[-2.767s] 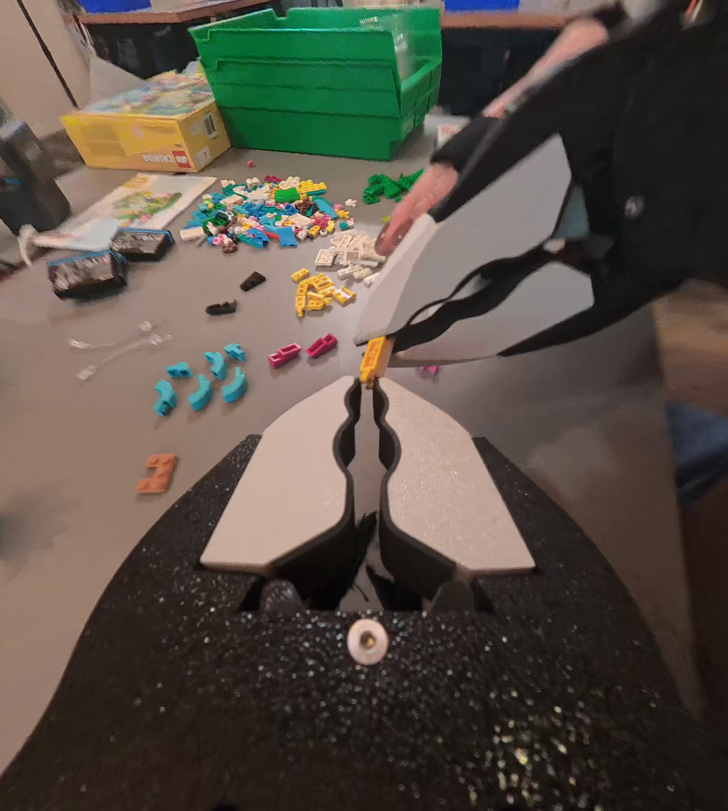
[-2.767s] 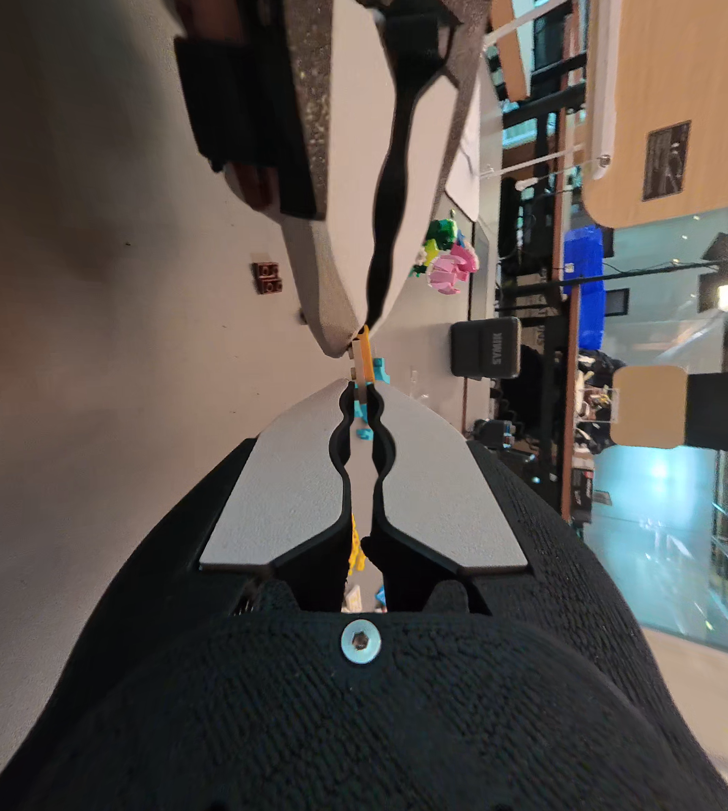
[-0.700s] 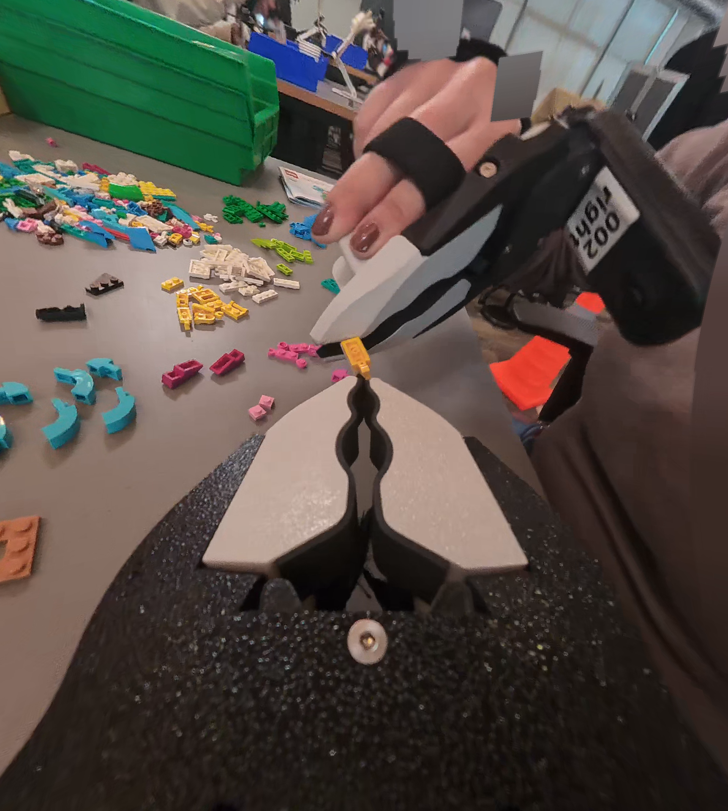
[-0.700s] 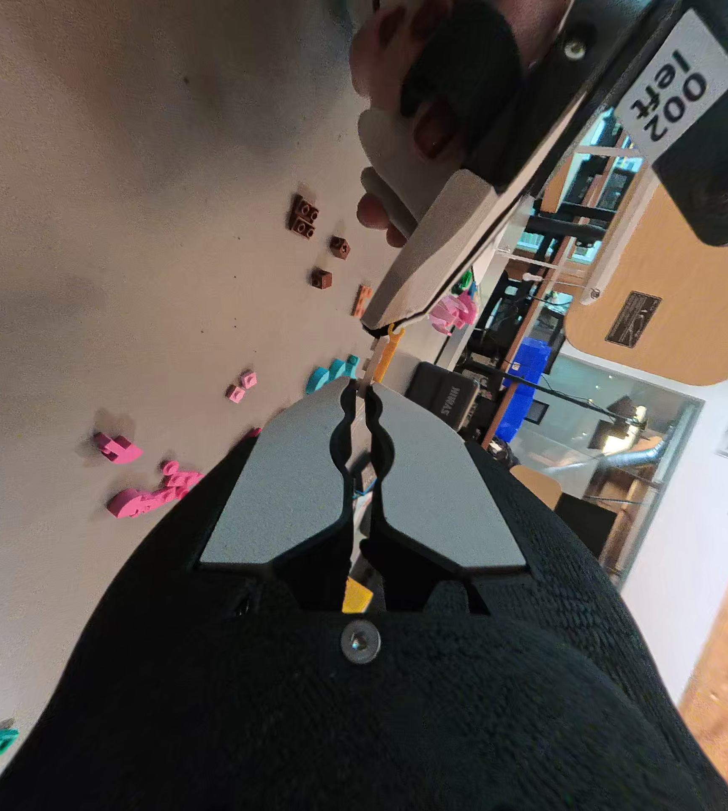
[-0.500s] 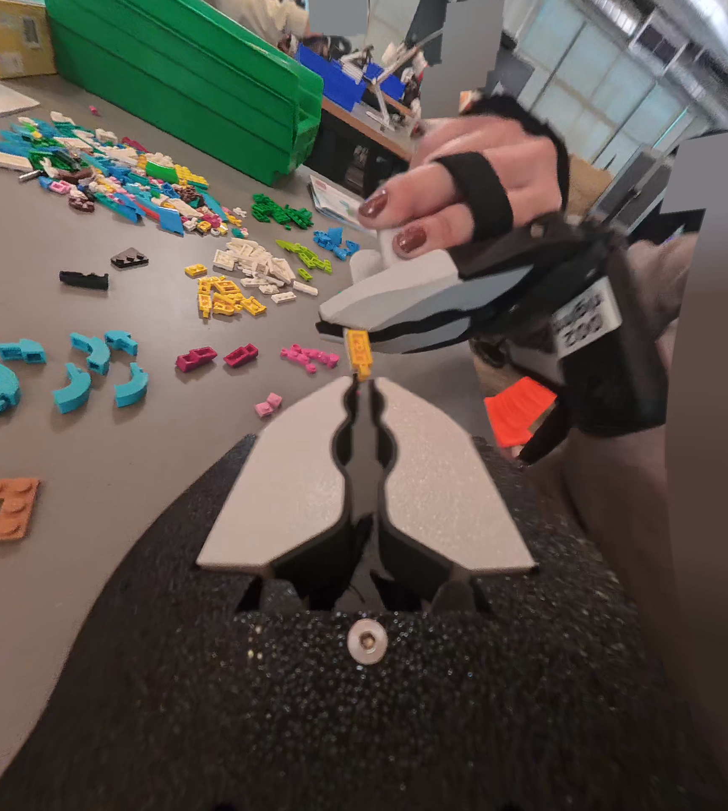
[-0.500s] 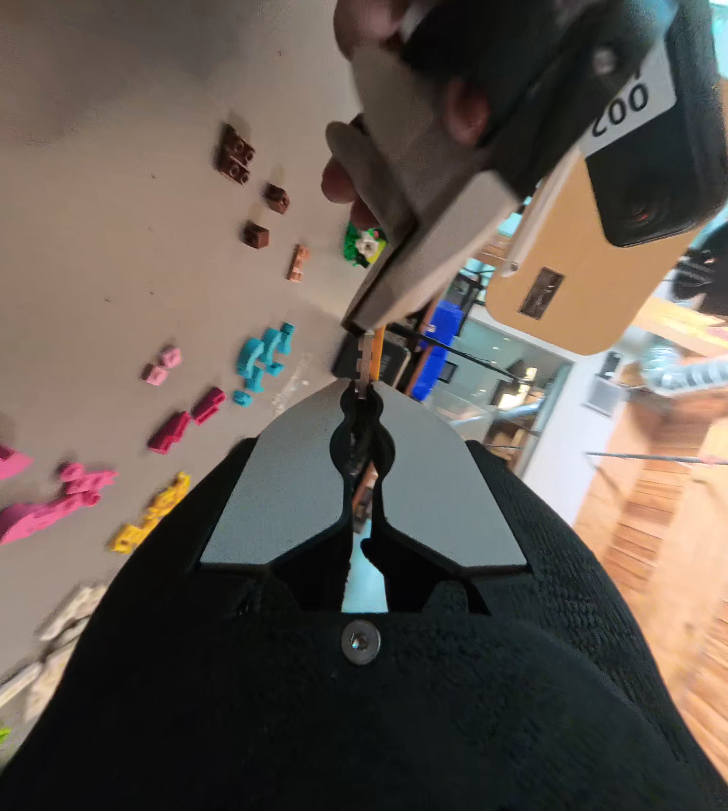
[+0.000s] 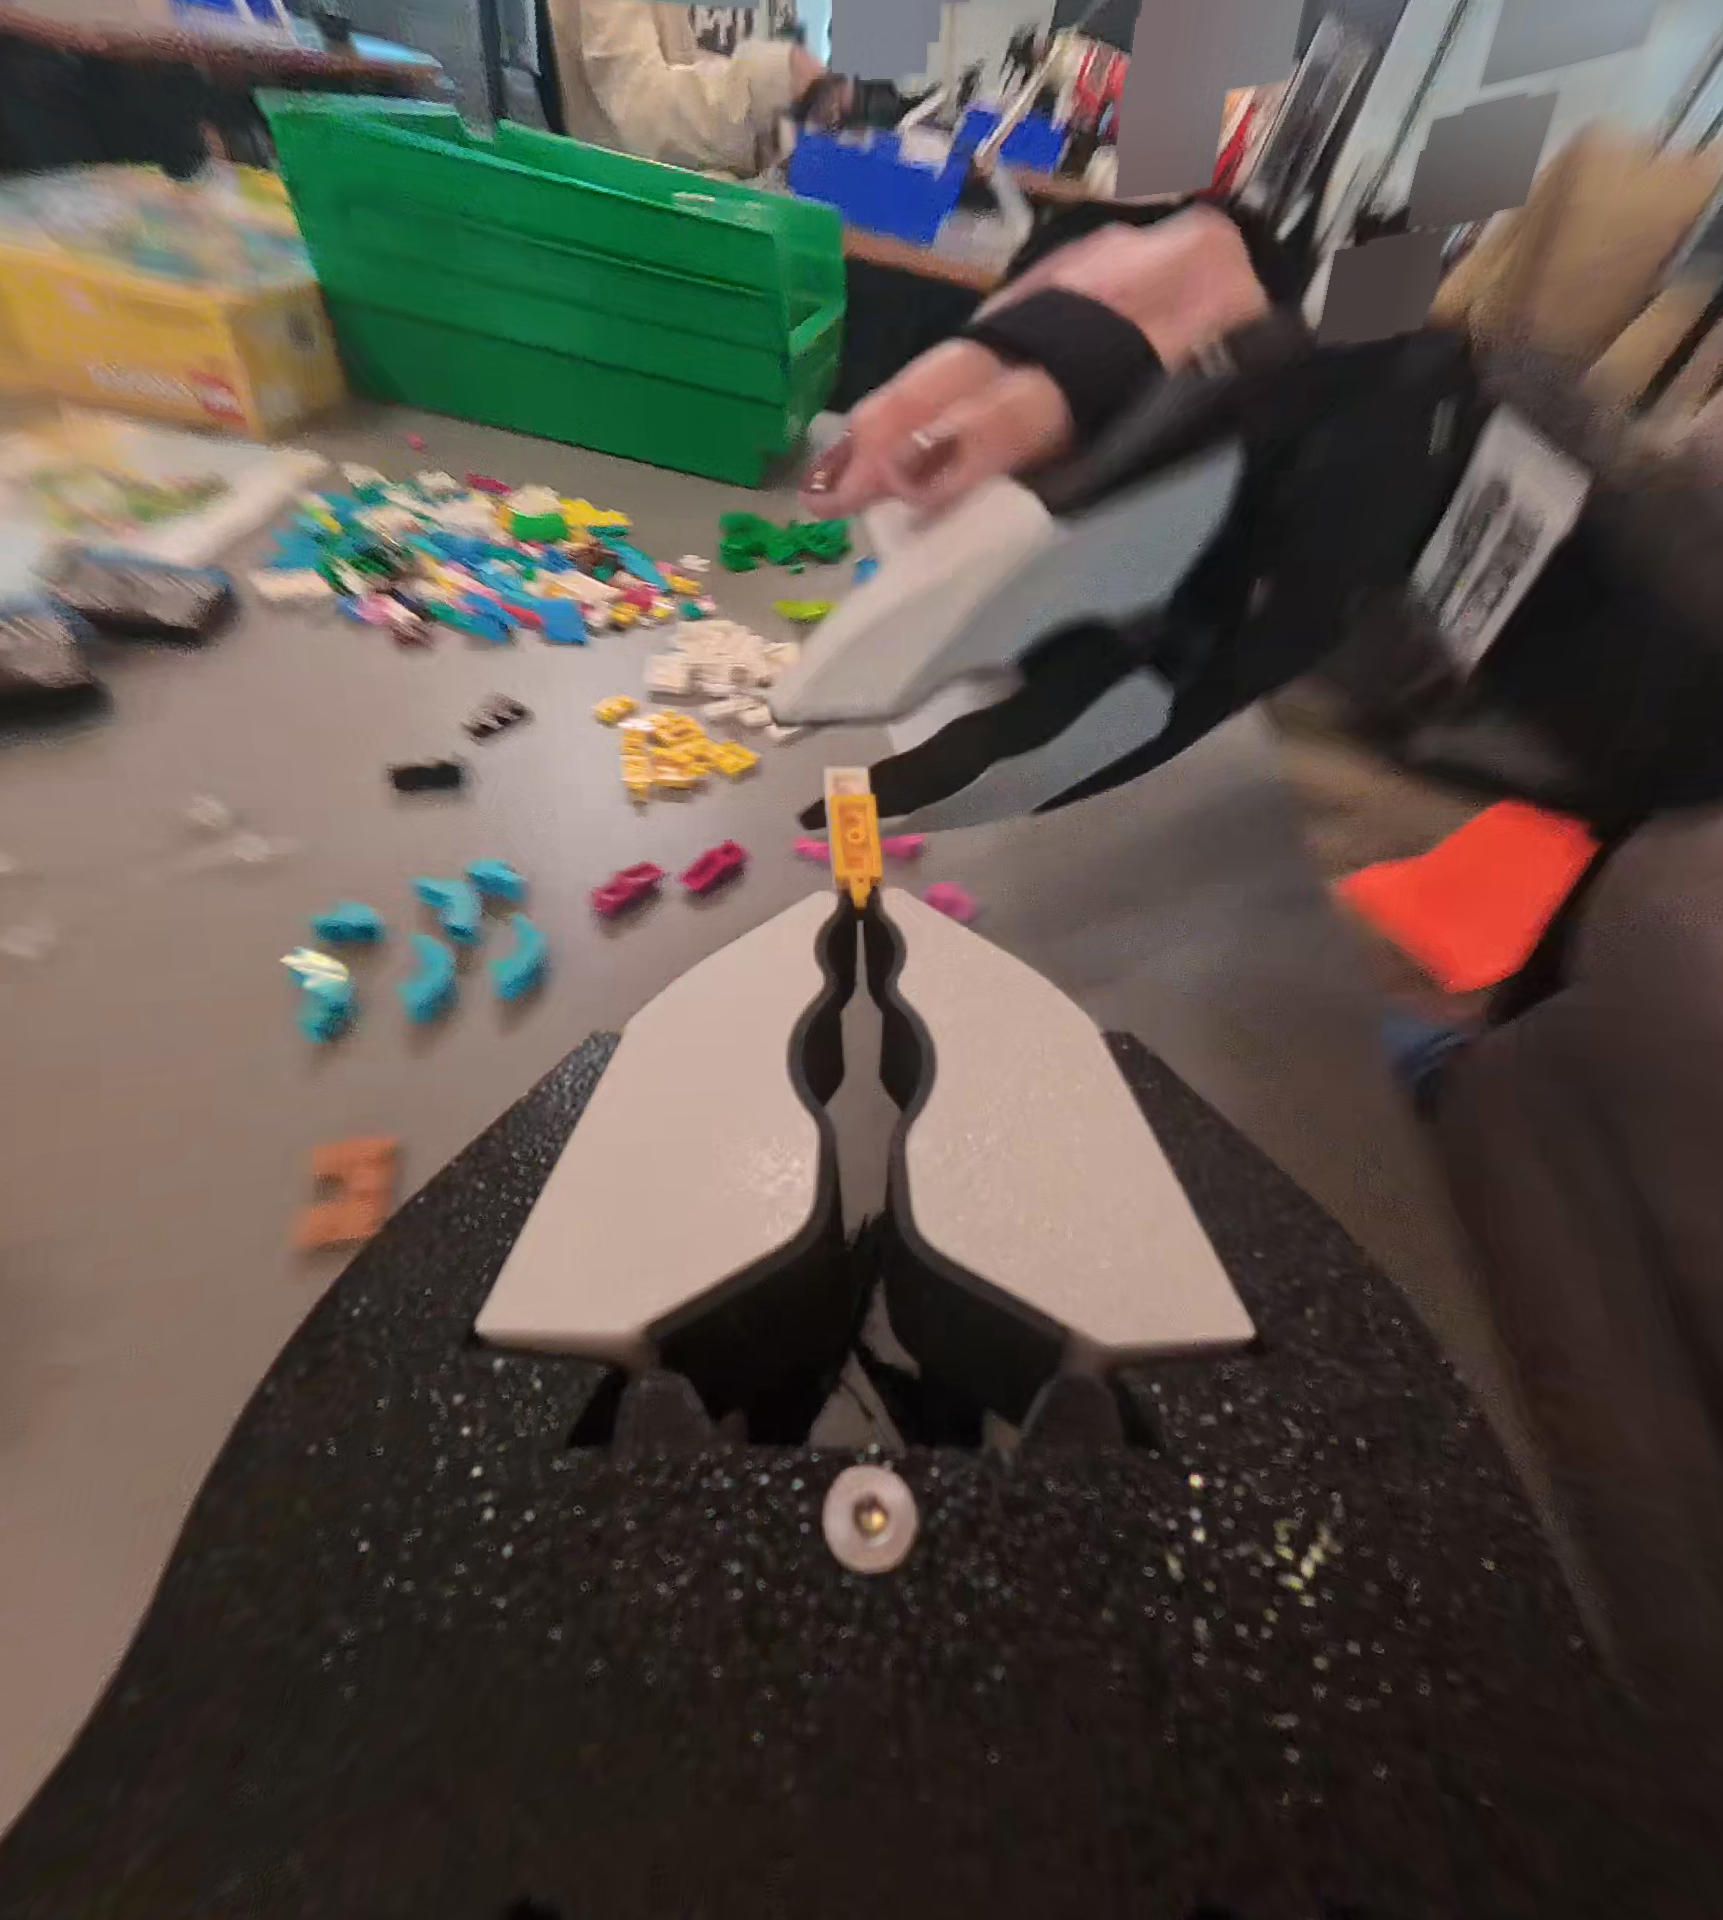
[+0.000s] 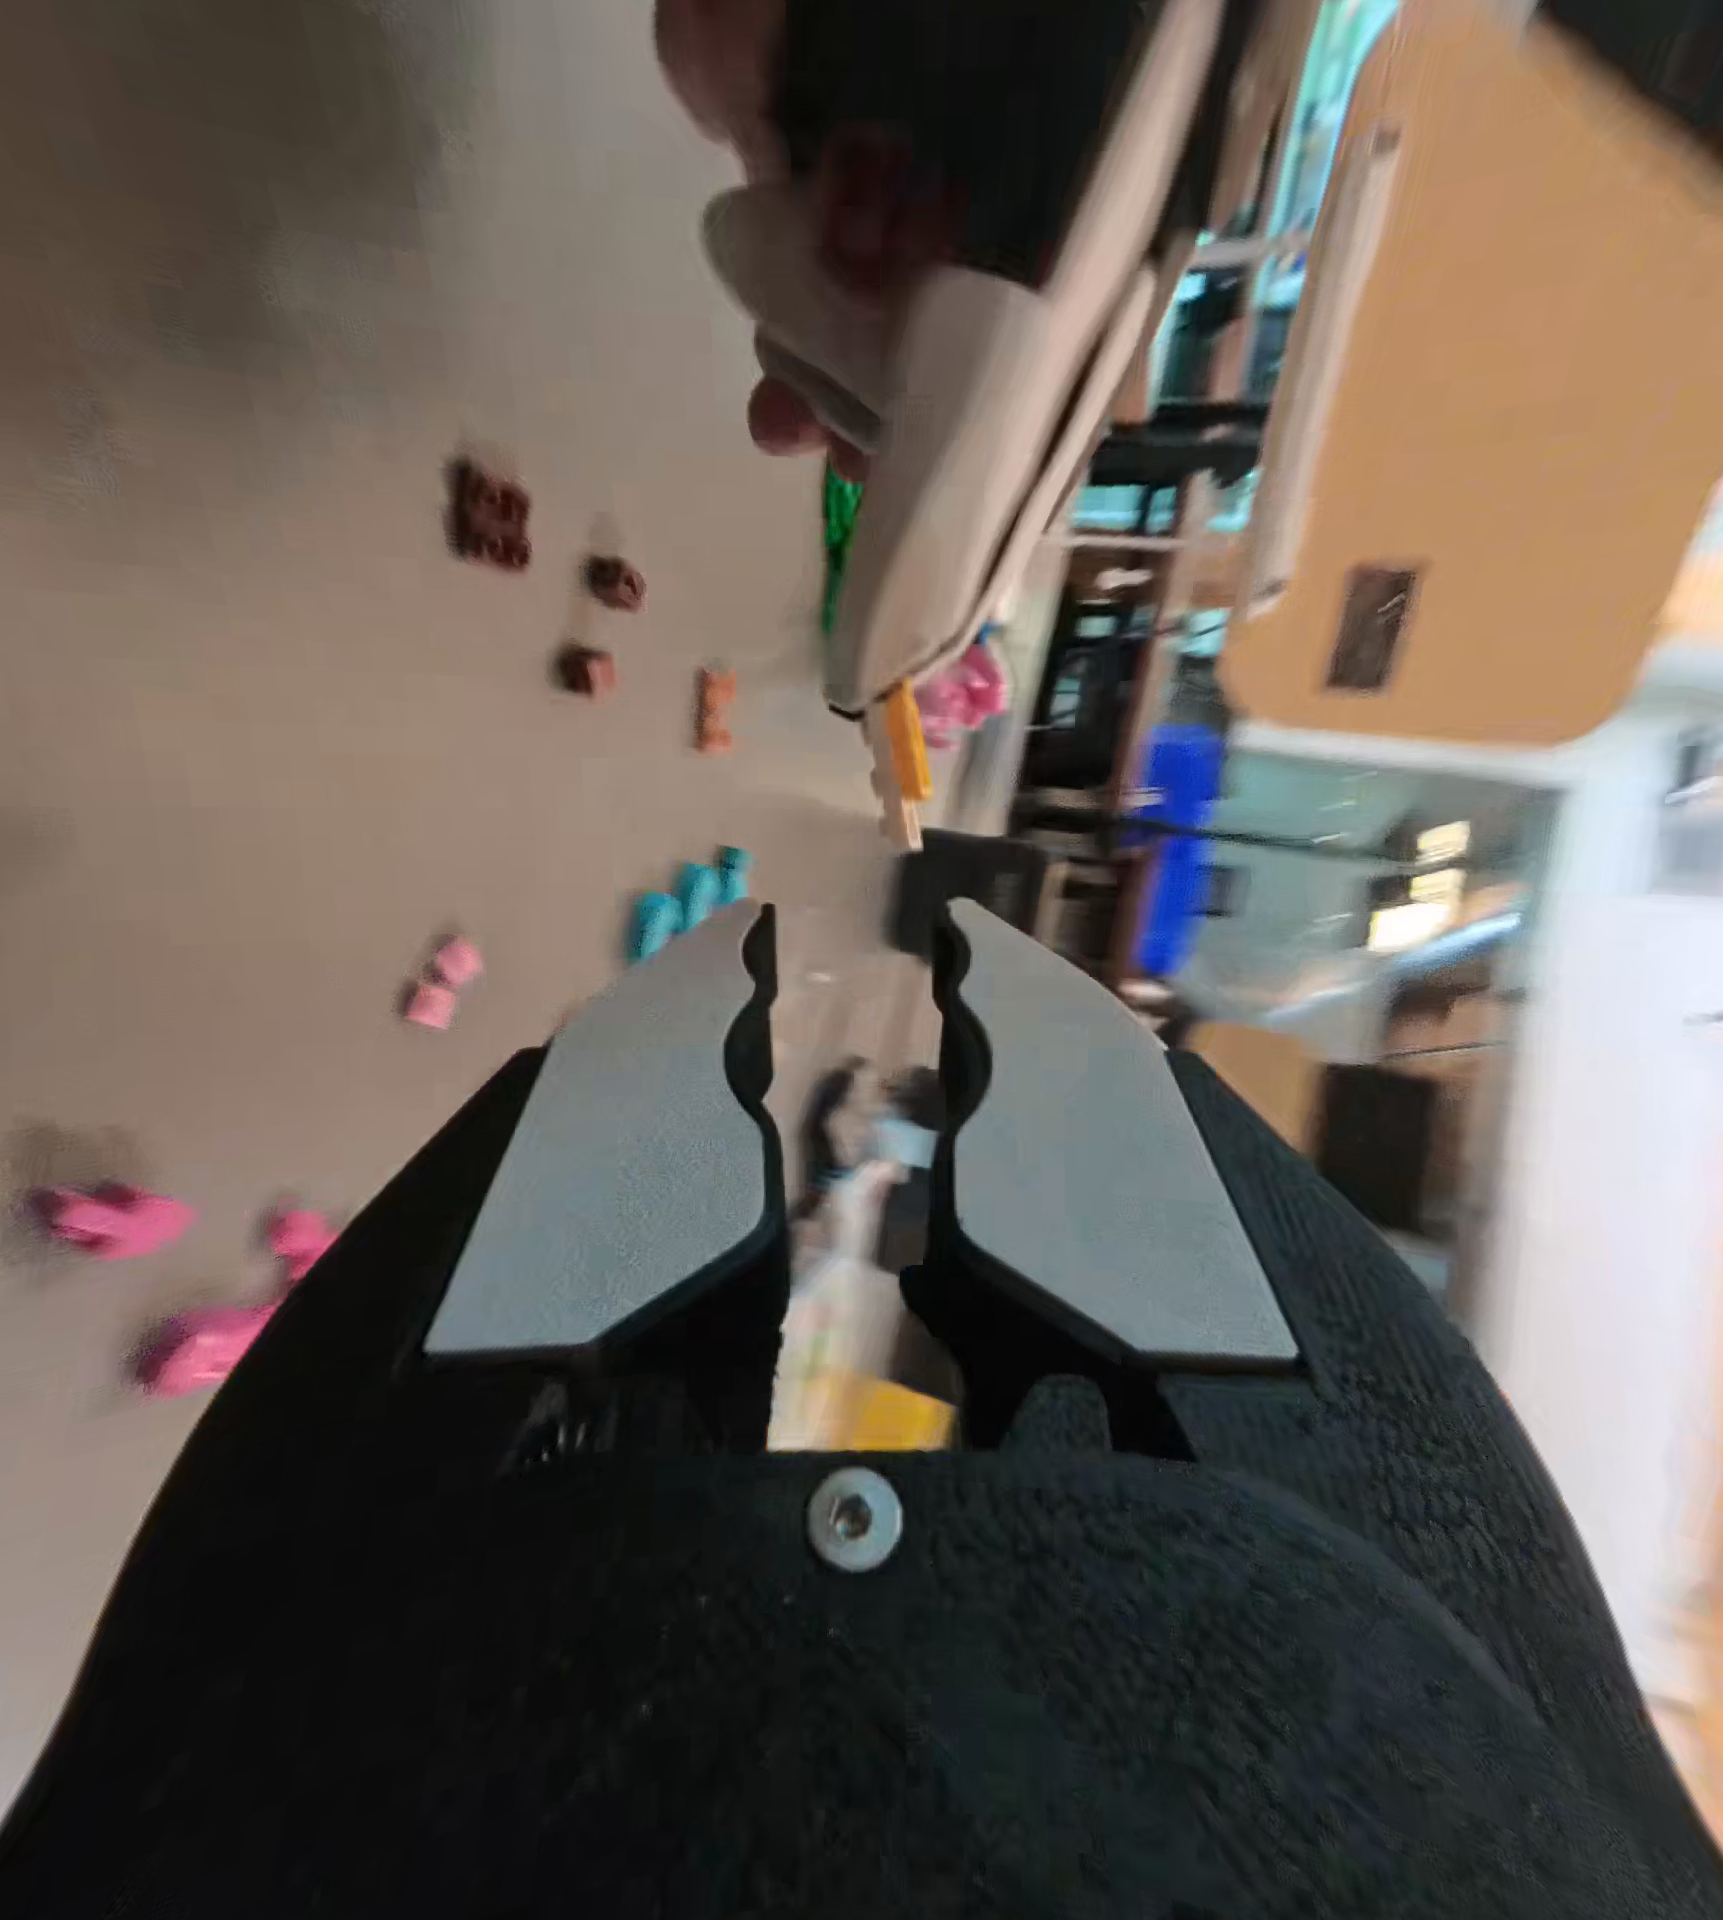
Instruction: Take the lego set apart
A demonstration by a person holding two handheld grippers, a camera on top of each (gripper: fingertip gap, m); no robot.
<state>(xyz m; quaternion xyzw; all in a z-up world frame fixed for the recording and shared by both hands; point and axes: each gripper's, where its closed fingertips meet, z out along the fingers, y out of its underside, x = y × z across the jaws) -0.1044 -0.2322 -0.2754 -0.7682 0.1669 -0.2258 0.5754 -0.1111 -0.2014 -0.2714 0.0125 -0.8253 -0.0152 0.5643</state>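
My left gripper (image 7: pixel 855 902) is shut on a small yellow lego piece (image 7: pixel 853 831) with a pale piece stuck on its far end, held above the grey table (image 7: pixel 161 1039). My right gripper (image 8: pixel 857 912) is open and empty, a short way off the piece. In the left wrist view the right gripper (image 7: pixel 797 767) hovers just behind the piece, jaws apart, with a hand on it. In the right wrist view the left gripper (image 8: pixel 862 707) comes down from the top with the yellow piece (image 8: pixel 907 758) in its tips.
Sorted lego heaps lie on the table: cyan curved pieces (image 7: pixel 431 956), magenta pieces (image 7: pixel 670 878), a yellow heap (image 7: pixel 680 753), a white heap (image 7: pixel 722 665), a mixed heap (image 7: pixel 483 571), an orange plate (image 7: pixel 348 1190). A green bin (image 7: pixel 566 312) and yellow box (image 7: pixel 109 312) stand behind.
Both grippers were shut on the yellow piece. My right gripper has opened, let go and drawn back a little. The piece stays in my left gripper.
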